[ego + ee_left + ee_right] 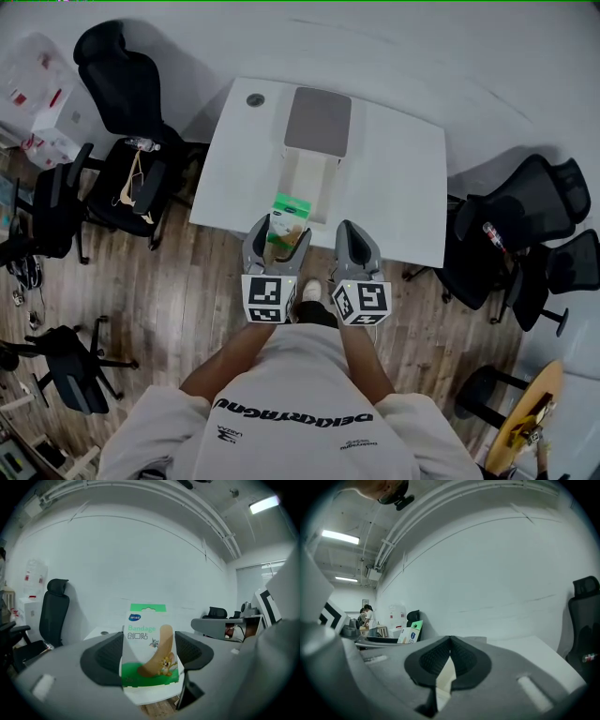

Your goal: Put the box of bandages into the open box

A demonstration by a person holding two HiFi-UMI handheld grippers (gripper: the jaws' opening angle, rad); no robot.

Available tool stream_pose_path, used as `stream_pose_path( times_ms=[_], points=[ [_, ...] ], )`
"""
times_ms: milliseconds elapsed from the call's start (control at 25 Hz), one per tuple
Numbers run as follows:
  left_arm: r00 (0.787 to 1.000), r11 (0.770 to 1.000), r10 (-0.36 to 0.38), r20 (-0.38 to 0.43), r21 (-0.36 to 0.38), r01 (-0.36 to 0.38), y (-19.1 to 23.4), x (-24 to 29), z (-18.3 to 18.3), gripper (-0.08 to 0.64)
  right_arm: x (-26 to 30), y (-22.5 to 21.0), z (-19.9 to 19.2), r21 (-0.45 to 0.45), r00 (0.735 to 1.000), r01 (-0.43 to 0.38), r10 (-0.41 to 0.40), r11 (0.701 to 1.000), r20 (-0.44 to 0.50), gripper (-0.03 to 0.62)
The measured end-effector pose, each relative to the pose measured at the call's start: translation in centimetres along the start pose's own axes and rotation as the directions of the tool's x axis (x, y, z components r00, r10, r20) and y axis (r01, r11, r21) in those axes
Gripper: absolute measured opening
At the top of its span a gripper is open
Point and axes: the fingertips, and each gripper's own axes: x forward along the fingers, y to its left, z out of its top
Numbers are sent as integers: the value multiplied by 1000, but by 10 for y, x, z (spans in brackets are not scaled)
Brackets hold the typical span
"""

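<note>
Two dark pads [105,660] of the left gripper [149,641] press on the box of bandages [146,620], one pad on each side. The box of bandages stands up straight between them. It is white and green, with a tan plaster and small cartoon animals drawn on the front.

The pads [433,658] of the right gripper [450,641] are pressed together at the tips, with nothing pinched between them.

Each gripper has a marker cube at its back end, one on the left [269,298] and one on the right [362,302], close to the person's [291,412] arms.

In the head view, the open box [309,183] is long and white. It lies on a white table [403,187]. Its grey lid [319,120] is folded back at the far end. The box of bandages is at the near end of the open box, the end closest to the person. I cannot tell if the two touch. The right gripper is just beside that same near end, on the right side.

Black chairs stand well apart from the open box, some to its left [127,159] and some to its right [525,234], on a wooden floor [187,272].
</note>
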Motion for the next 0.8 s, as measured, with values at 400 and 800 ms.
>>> stream_pose_path(
  times_ms=[400,800],
  points=[
    [999,1000,16,-41,10,-16,4,44,-7,360,32,-28,-6,13,1000,-4,4,1000,-14,-2],
    [994,999,49,-94,12,-48,7,90,-15,360,63,-55,-18,33,999,-21,22,999,-45,-2]
  ],
)
